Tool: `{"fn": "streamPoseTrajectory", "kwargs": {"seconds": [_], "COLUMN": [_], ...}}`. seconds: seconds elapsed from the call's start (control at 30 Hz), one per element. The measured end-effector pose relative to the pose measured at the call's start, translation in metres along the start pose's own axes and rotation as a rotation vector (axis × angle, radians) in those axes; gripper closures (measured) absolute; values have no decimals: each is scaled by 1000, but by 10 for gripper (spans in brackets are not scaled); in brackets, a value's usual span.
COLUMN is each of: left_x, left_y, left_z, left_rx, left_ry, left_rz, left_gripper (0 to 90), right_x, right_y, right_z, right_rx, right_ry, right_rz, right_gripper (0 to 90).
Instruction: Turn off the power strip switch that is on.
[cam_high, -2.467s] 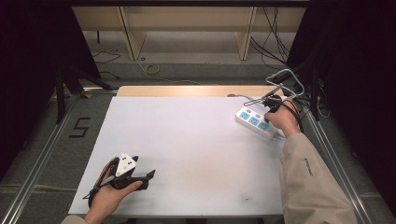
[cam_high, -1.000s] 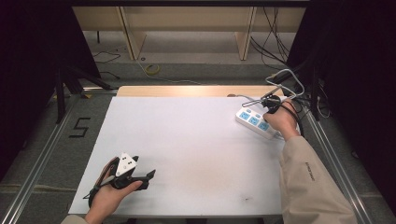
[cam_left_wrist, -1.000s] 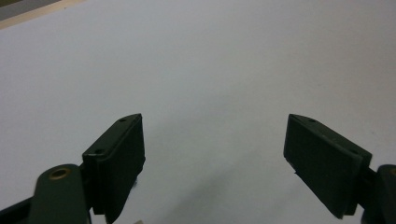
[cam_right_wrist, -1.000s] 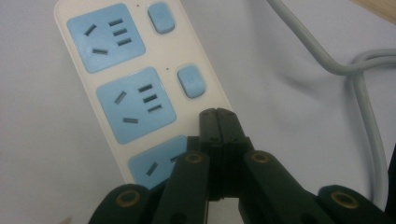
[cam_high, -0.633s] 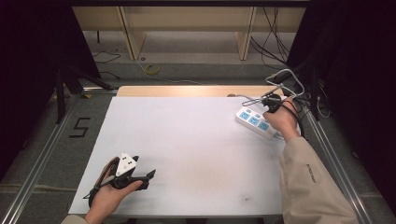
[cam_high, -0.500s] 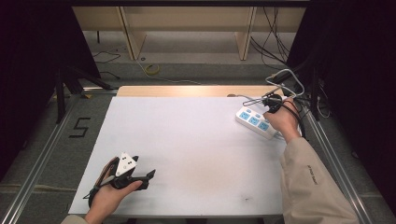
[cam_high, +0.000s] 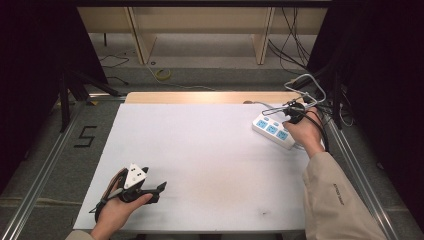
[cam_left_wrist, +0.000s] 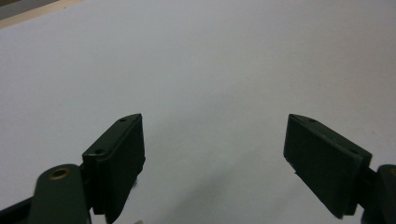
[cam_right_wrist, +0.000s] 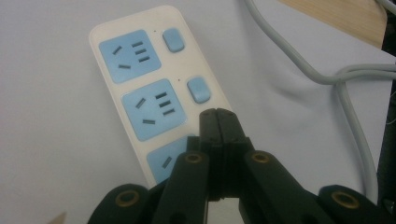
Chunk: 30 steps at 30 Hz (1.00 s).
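Closed jaws poised at a switch on the power strip

The right gripper (cam_right_wrist: 217, 114) is seen with its jaws pressed together and nothing between them, its tip just short of the middle blue switch (cam_right_wrist: 198, 90) of the white power strip (cam_right_wrist: 140, 100), which lies directly under and ahead of it at the table's far right. The step in hand is judged to be the pressing of that switch; a short push forward and down, with the jaws kept together, would be called for next, and the tip should be kept off the neighbouring socket (cam_right_wrist: 154, 109). The grey cable (cam_right_wrist: 299, 65) runs off to the gripper's right. The left gripper (cam_left_wrist: 212, 156) is held wide open and empty over bare table (cam_left_wrist: 210, 60), well apart from the strip.
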<state>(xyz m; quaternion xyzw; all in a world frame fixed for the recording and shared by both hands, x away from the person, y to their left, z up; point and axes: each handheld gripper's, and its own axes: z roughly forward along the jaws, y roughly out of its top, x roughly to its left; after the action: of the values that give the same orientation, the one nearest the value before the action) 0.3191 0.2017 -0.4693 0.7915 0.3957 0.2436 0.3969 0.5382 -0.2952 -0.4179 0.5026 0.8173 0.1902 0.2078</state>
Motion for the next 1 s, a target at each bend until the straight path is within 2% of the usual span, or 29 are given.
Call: {"fn": "streamPoseTrajectory", "kwargs": {"seconds": [1.0], "left_x": [0], "left_y": [0], "left_z": [0], "left_rx": [0], "left_ry": [1], "left_rz": [0], "left_gripper": [205], "right_x": [21], "right_y": [-11], "right_z": [-19], "right_rx": [-88], "right_ry": [32], "right_rz": [-19], "right_gripper": [900]}}
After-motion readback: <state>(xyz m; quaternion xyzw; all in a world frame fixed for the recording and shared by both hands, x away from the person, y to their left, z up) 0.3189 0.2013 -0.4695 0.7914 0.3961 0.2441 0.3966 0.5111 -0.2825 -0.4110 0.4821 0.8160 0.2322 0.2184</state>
